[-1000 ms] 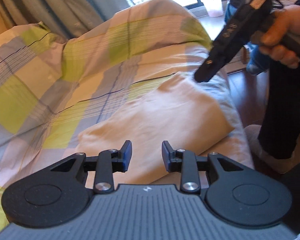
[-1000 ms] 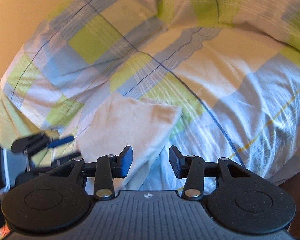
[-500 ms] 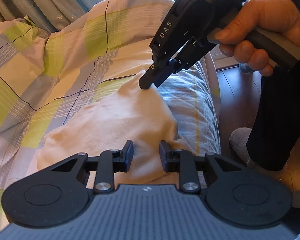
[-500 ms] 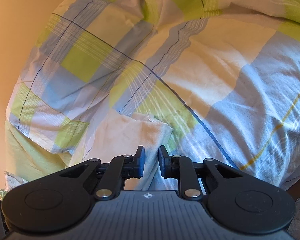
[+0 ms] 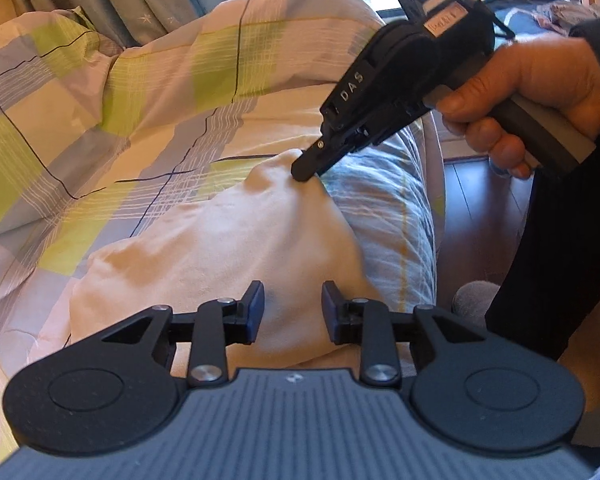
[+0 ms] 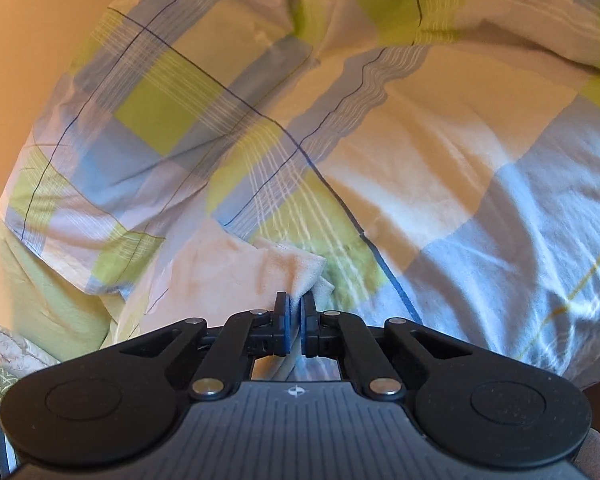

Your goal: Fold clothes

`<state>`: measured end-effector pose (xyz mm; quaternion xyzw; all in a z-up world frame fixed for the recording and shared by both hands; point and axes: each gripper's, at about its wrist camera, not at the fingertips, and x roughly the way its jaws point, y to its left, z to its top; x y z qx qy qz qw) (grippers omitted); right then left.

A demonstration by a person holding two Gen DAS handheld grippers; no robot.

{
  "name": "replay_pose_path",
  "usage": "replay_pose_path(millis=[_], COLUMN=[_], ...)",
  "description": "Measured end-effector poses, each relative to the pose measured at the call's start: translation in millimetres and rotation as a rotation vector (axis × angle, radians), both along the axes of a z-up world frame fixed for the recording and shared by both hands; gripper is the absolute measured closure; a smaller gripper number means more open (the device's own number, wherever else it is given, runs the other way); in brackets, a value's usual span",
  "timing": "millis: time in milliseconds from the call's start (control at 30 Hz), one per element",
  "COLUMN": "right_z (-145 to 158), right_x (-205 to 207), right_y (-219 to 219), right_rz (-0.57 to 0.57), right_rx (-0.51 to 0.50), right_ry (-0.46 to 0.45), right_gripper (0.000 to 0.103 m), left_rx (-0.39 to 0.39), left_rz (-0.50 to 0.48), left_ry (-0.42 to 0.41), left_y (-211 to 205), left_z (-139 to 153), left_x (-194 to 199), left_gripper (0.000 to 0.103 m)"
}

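Cream cloth (image 5: 228, 248) lies soft and rumpled on the checked duvet (image 5: 100, 128); right gripper (image 6: 295, 320) pinches its far corner tight, left gripper (image 5: 292, 312) hovers with jaws apart over the near edge

A soft, matt cream cloth (image 5: 228, 248), faintly fuzzy, is seen ahead of the left gripper (image 5: 293, 312), which is made of matt black plastic with shiny metal rivets. Beyond it, a thin, smooth, creased checked cotton duvet (image 5: 120, 128) is spread. Glossy wooden flooring (image 5: 480, 208) is seen to the right.
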<state>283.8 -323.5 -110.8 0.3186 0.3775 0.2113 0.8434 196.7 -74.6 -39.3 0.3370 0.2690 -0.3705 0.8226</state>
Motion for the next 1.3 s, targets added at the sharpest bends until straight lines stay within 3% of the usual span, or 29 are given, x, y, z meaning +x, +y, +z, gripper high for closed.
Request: replay_pose_path(millis=[100, 267, 500, 633, 700, 867, 1000, 1100, 1300], right_z=[0.5, 15.8, 22.9, 21.8, 20.2, 38.3, 51.9, 51.7, 24.3], right_x=[-3.6, -26.4, -74.0, -82.8, -84.5, -100.6, -119.7, -130.9, -138.0], right_y=[-6.3, -7.8, 49.8, 76.6, 78.4, 87.6, 125.6, 164.1, 218.9], right_rz=[-0.049, -0.091, 0.142, 0.193, 0.197, 0.189, 0.27, 0.392, 0.574], right_rx=[-0.031, -0.11, -0.038, -0.18, -0.252, -0.431, -0.595, -0.749, -1.076], right_ry=[0.009, -0.012, -0.014, -0.029, -0.017, -0.095, -0.254, -0.36, -0.465], right_gripper=[0.093, 0.092, 0.084, 0.084, 0.084, 0.082, 0.081, 0.079, 0.072], left_rx=[-0.004, -0.029, -0.055, -0.036, -0.033, 0.068, 0.179, 0.308, 0.513], left_rz=[0.008, 0.085, 0.175, 0.204, 0.215, 0.238, 0.126, -0.034, -0.266], left_ry=[-0.003, -0.002, -0.017, -0.021, -0.027, -0.142, -0.253, -0.313, -0.443], left_y=[4.8, 25.0, 47.7, 67.3, 77.8, 99.8, 111.6, 111.5, 104.8], left_z=[-2.3, 8.3, 15.6, 7.5, 7.7, 15.6, 17.6, 3.5, -37.0], left_x=[4.6, 16.2, 33.9, 47.5, 53.4, 58.9, 41.1, 23.2, 19.9], left_gripper=[0.071, 0.07, 0.07, 0.067, 0.059, 0.062, 0.063, 0.062, 0.065])
